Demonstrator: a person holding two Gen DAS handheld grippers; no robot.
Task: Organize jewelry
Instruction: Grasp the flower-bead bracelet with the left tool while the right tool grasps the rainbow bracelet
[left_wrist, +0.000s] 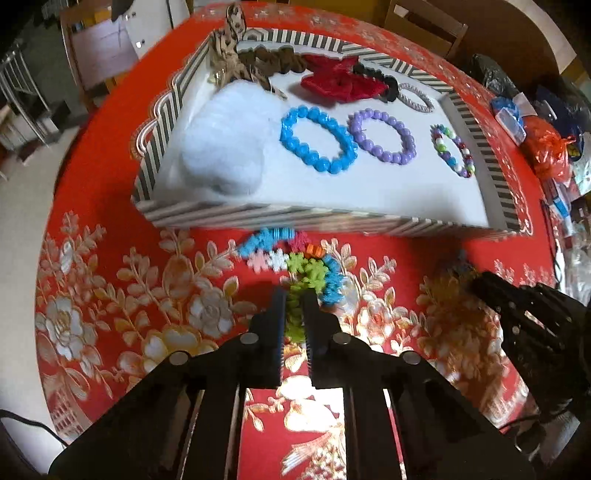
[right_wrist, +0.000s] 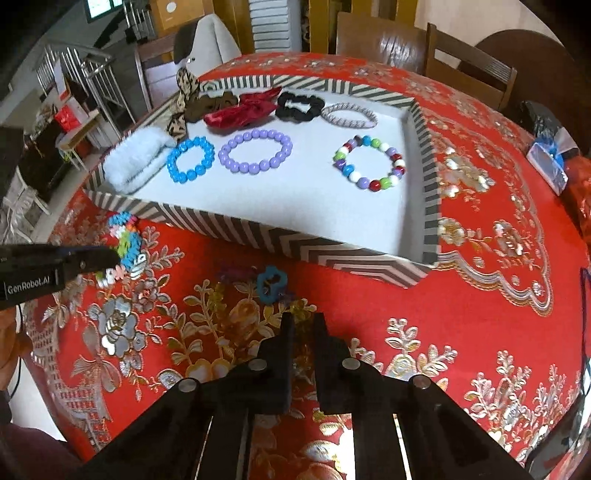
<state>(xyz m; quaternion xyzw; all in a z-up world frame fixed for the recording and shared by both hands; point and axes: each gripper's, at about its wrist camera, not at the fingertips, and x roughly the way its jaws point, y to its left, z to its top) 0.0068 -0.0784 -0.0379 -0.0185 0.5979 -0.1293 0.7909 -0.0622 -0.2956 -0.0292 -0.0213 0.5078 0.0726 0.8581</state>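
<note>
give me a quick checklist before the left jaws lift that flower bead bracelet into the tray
1. Left gripper closed on the flower bracelet: ok, its jaws pinch the green beads.
2. Whole bracelet clear of the tray wall: cannot tell, its far end lies close to the striped front wall.
3. Free spot in the tray: ok, bare white floor in front of the blue bracelet and purple bracelet.
4. Right gripper out of the way: ok, it sits off to the side, jaws shut on nothing visible.
5. Other loose pieces: not ok, a blue ring lies on the tablecloth outside the tray.
</note>
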